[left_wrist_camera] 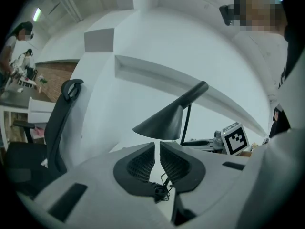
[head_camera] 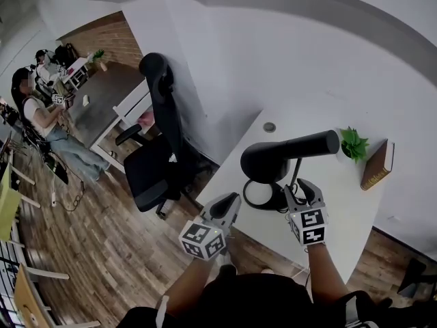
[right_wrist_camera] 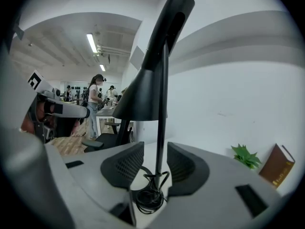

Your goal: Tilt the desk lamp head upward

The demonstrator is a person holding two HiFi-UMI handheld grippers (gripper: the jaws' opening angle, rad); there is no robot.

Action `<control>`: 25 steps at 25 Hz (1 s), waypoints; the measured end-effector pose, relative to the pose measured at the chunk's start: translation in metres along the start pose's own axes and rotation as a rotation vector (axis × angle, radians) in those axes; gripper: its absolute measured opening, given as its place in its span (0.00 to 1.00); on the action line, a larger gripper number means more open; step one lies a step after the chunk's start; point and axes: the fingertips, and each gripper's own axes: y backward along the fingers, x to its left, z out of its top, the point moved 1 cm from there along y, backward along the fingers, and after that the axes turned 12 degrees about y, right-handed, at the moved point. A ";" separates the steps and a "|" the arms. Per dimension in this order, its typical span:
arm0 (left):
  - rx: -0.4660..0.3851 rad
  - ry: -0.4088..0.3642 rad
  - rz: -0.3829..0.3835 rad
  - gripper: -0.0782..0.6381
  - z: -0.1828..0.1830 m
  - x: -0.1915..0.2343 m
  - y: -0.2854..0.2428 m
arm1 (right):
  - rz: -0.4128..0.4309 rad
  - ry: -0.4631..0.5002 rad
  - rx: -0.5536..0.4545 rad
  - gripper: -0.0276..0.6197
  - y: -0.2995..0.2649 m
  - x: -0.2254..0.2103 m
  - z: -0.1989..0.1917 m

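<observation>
Jaws of the right gripper (right_wrist_camera: 156, 165) are standing released to either side of the thin upright lamp stem (right_wrist_camera: 162, 128), apparently not pressing on it, though the wide-angle view is leaving a light touch uncertain. The left gripper (left_wrist_camera: 157, 157) is hanging clenched and empty off the near edge of the white desk (head_camera: 334, 210), farther from the lamp. The lamp head (right_wrist_camera: 143, 94) is sitting above and just beyond the right gripper, its long axis running across the desk from wide shade at left to narrow barrel at right in the head view.
</observation>
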 end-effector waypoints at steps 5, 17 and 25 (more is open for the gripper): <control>-0.060 0.374 -0.123 0.31 0.006 0.022 -0.018 | -0.028 -0.023 0.012 0.23 -0.008 -0.006 0.000; -0.151 1.026 -0.433 0.43 0.011 0.038 -0.056 | -0.086 -0.025 0.043 0.10 -0.010 -0.016 0.002; -0.110 1.199 -0.514 0.43 0.010 0.034 -0.080 | -0.089 -0.037 0.042 0.10 -0.012 -0.015 0.001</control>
